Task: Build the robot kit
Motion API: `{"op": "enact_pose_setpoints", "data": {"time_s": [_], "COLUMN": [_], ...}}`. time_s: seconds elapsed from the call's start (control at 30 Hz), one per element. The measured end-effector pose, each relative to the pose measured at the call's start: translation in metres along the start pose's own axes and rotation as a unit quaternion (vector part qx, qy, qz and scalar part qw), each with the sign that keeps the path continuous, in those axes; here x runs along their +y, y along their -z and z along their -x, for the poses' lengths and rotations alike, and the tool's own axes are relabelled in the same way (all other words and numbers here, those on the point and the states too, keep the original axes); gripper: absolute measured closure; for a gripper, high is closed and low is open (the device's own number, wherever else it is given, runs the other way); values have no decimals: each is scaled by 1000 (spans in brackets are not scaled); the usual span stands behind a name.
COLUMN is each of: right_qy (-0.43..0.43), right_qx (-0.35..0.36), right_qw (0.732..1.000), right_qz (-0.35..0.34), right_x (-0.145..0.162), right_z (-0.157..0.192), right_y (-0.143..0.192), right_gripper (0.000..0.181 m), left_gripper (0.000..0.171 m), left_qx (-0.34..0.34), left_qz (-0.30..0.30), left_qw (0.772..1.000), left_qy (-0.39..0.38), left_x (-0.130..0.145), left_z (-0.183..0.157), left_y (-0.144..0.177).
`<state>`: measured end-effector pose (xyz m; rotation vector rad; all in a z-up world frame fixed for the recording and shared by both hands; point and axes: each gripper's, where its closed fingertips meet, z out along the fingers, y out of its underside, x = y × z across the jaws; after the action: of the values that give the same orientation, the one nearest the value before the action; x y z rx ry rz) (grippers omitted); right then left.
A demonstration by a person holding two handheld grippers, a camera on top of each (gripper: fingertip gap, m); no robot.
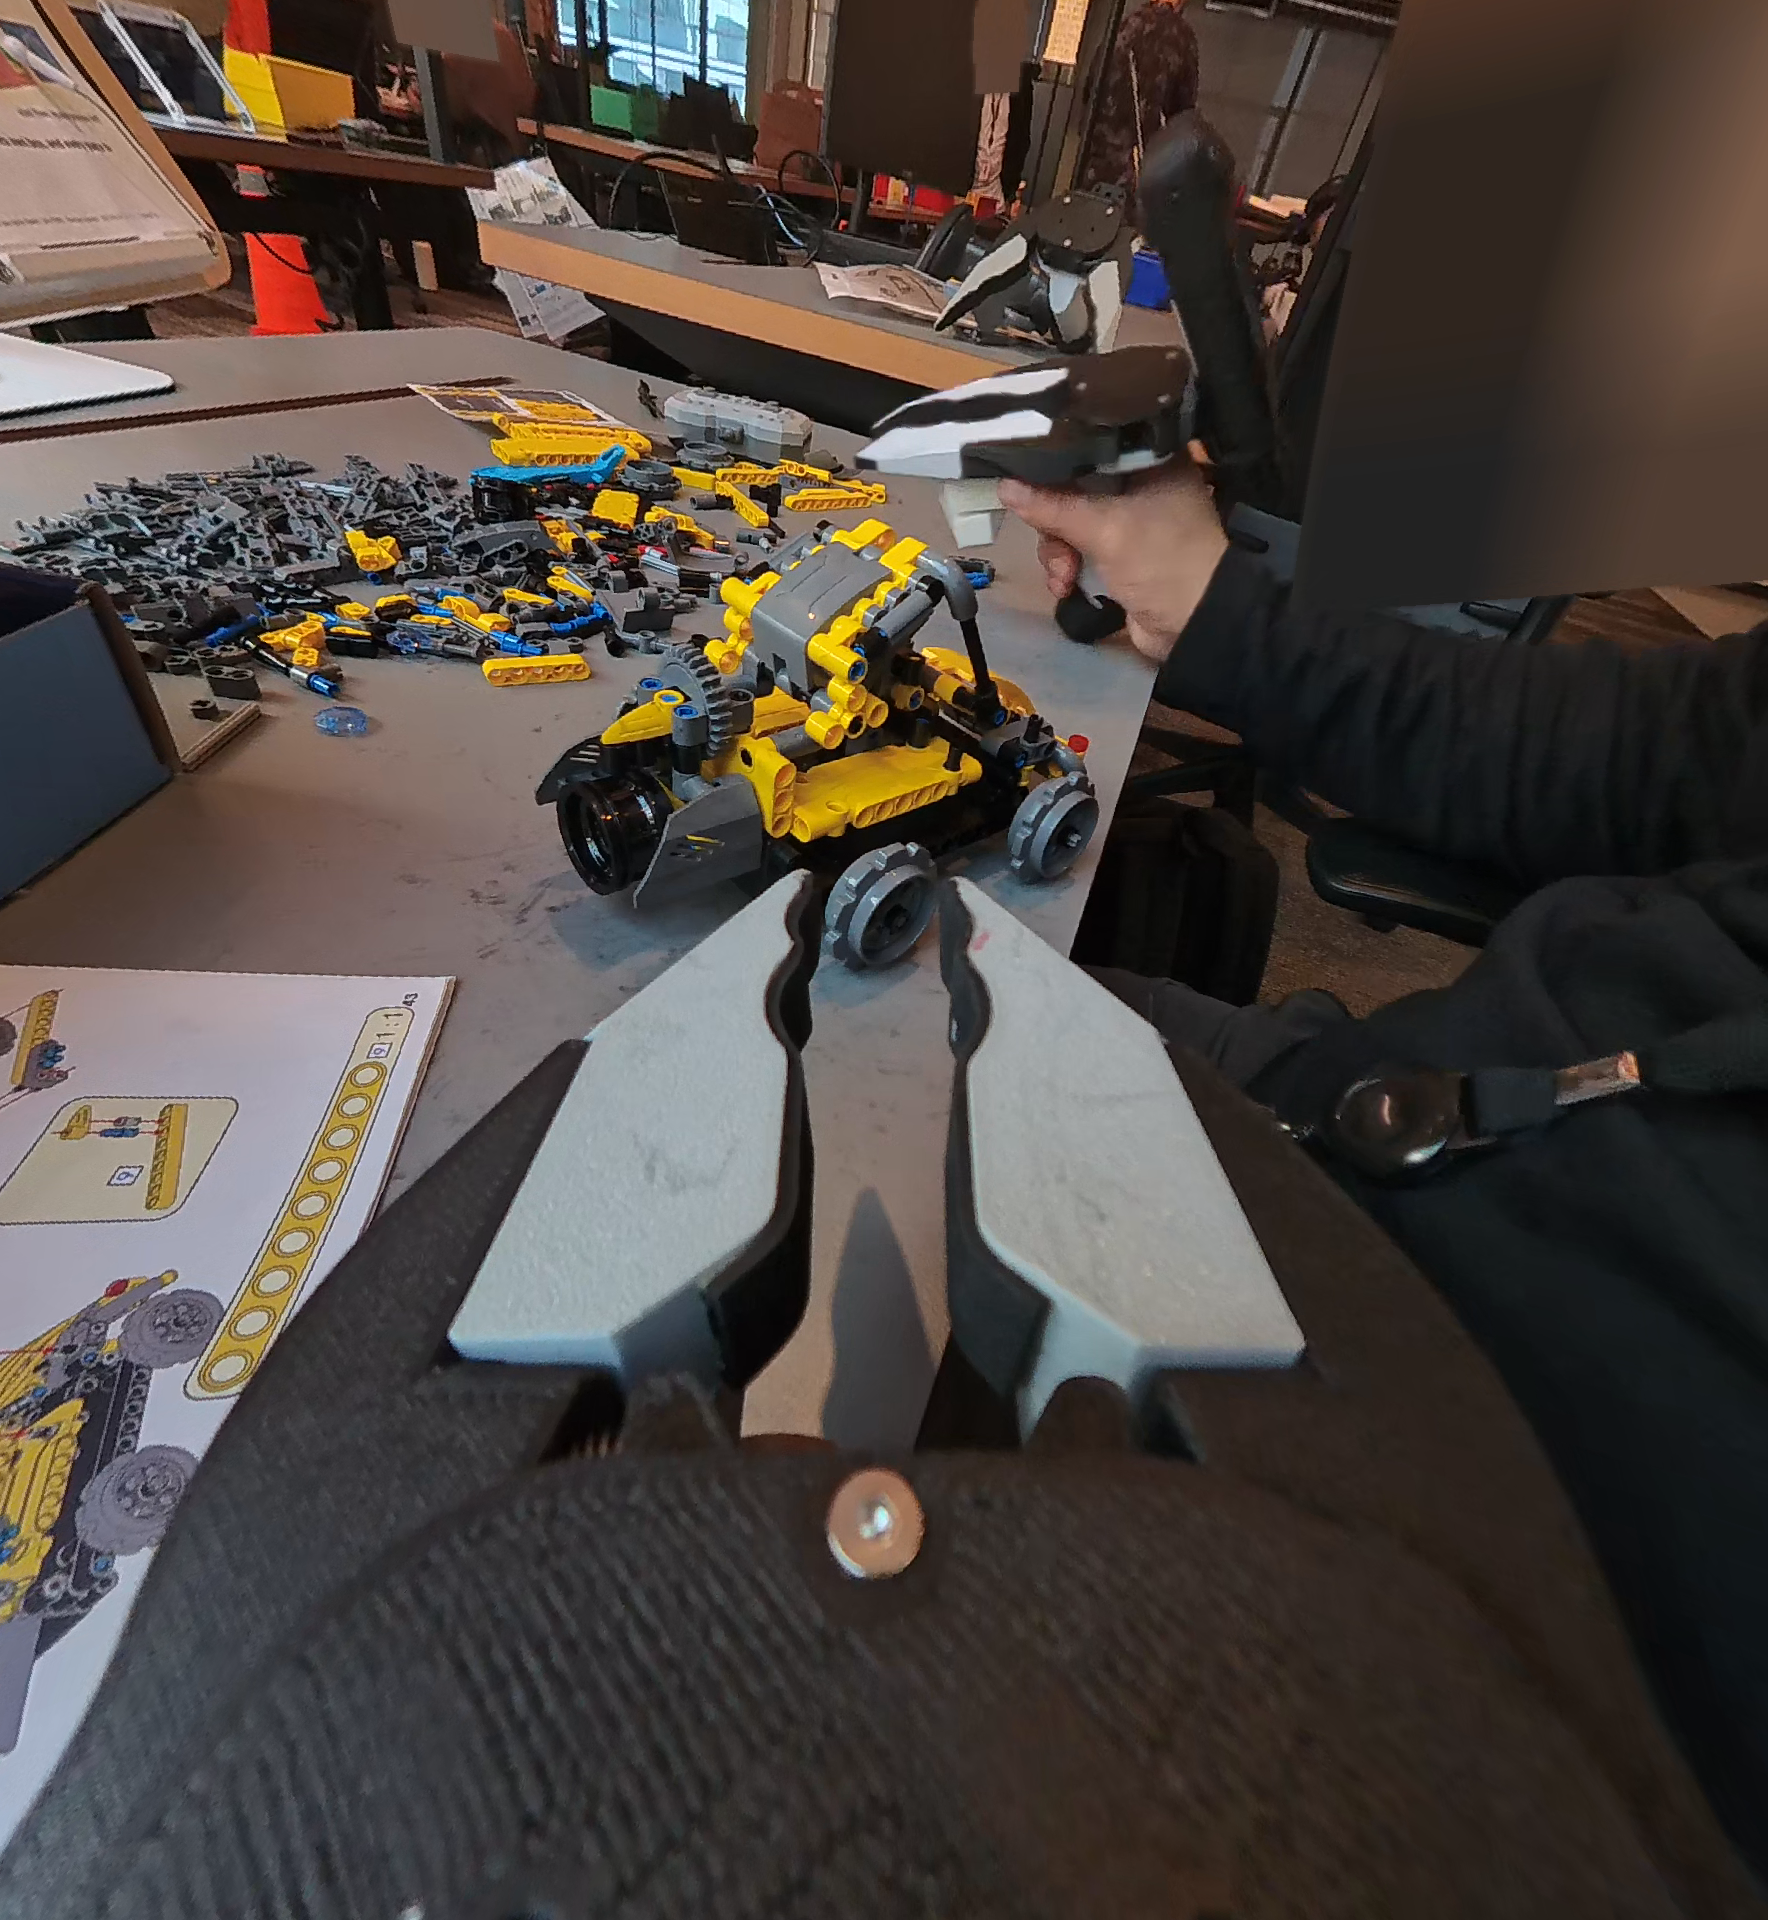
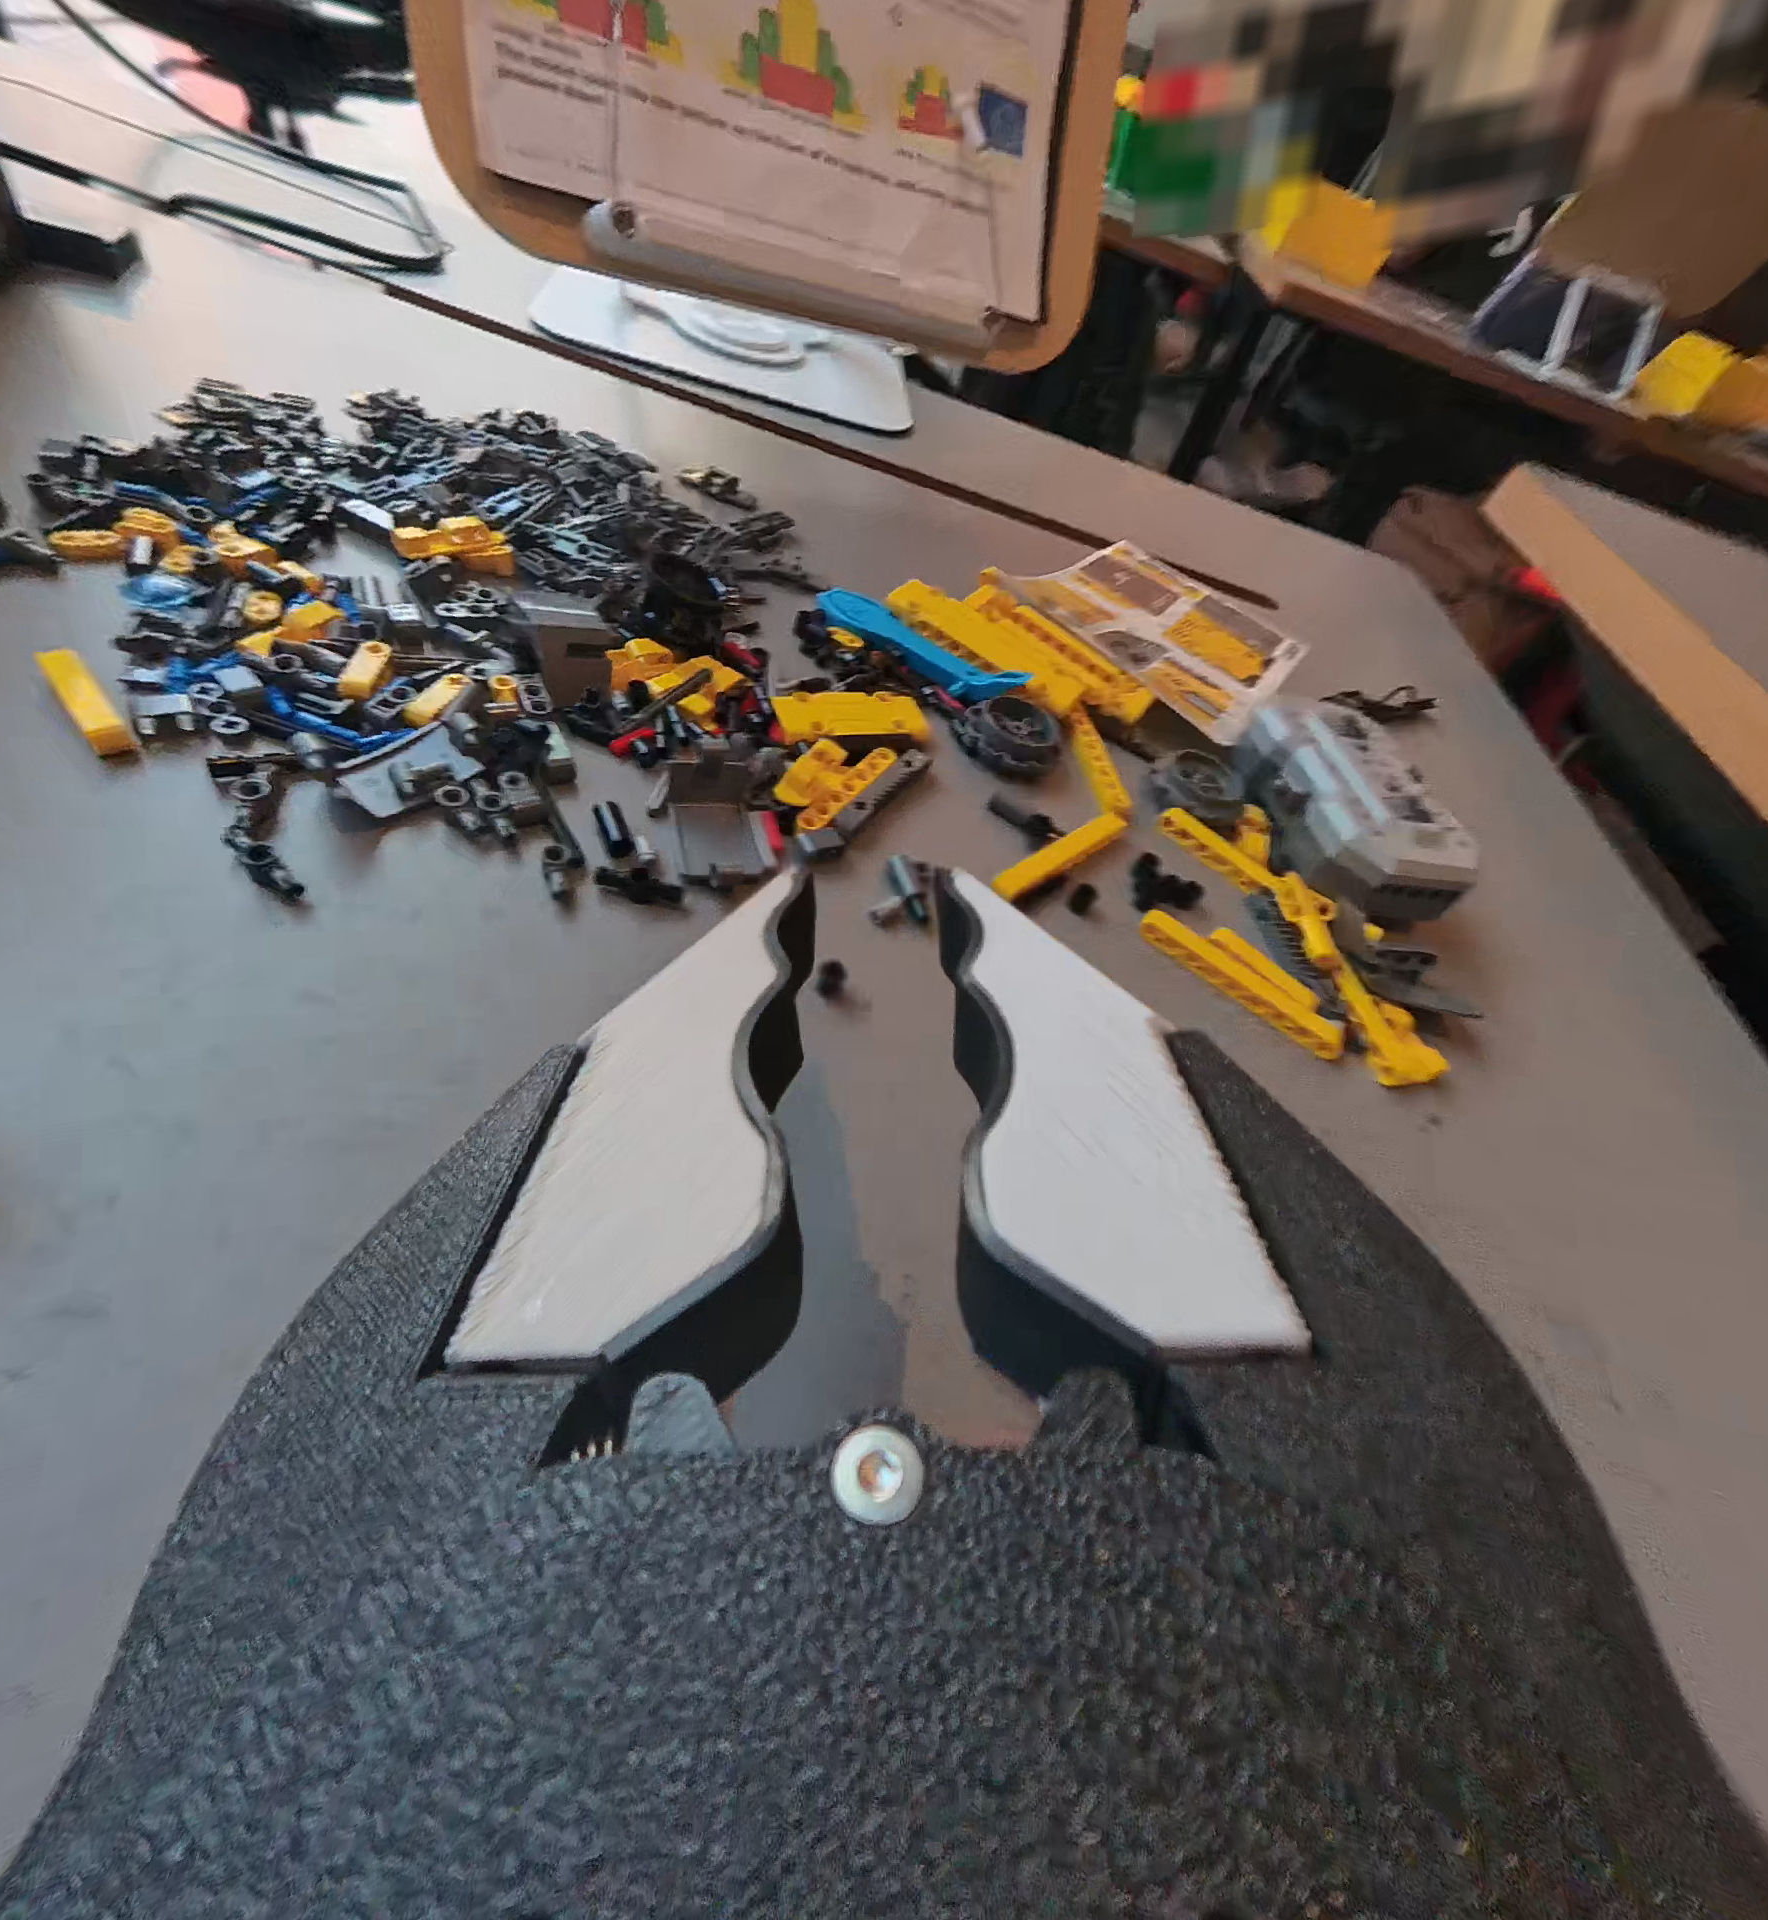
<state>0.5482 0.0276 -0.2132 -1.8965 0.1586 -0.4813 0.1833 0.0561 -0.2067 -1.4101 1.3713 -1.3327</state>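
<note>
A half-built yellow, grey and black toy vehicle [image 1: 818, 727] stands on the grey table [image 1: 360, 831] near its right edge. My left gripper [image 1: 875, 899] is open and empty, its tips just short of the vehicle's near grey wheel [image 1: 880, 904]. My right gripper [image 2: 875, 894] is open and empty above the table, pointing at a spread of loose yellow, blue and black building pieces [image 2: 444, 644]. A small grey pin [image 2: 901, 888] lies just past its tips. It also shows in the left wrist view [image 1: 921, 436], held by a hand [image 1: 1119, 551] beyond the vehicle.
An open instruction booklet [image 1: 132, 1195] lies at the near left. A dark blue box [image 1: 18, 748] sits at the left edge. A grey motor block [image 2: 1358, 810] and sticker sheet [image 2: 1160, 623] lie at the pile's right. A board on a white stand [image 2: 755, 156] stands behind.
</note>
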Motion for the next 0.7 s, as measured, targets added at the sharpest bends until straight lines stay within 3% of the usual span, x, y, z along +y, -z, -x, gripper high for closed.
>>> {"op": "enact_pose_setpoints", "data": {"time_s": [0.1, 0.23, 0.3, 0.47, 0.57, 0.6, 0.7], "right_qy": [-31, -60, -72, -95, -39, -48, -45], "right_qx": [-78, -140, -193, -277, -209, -217, -192], "right_qw": [995, 980, 966, 912, 911, 903, 917], "right_qz": [45, 126, 157, 287, 354, 368, 346], "right_x": [-8, -17, -21, 7, 35, 40, 30], "right_z": [12, 3, 10, 26, -6, -7, -23], "right_y": [-20, -60, -78, -110, -120, -119, -120], "right_gripper": [163, 165, 177, 181, 181, 181, 180], "left_gripper": [152, 152, 152, 152, 152, 152, 152], "left_qx": [2, 5, 6, 8, 10, 10, 10], "left_qz": [-1, -3, -3, -2, -3, -3, -1], "left_qw": [1000, 1000, 1000, 1000, 1000, 1000, 1000], "left_qy": [2, 3, 5, 9, 11, 11, 11], "left_x": [0, -1, -1, -1, -1, -1, -1], "left_z": [0, 0, -1, 0, 0, 0, 0], "left_y": [0, 1, 1, 1, 1, 1, 1]}}
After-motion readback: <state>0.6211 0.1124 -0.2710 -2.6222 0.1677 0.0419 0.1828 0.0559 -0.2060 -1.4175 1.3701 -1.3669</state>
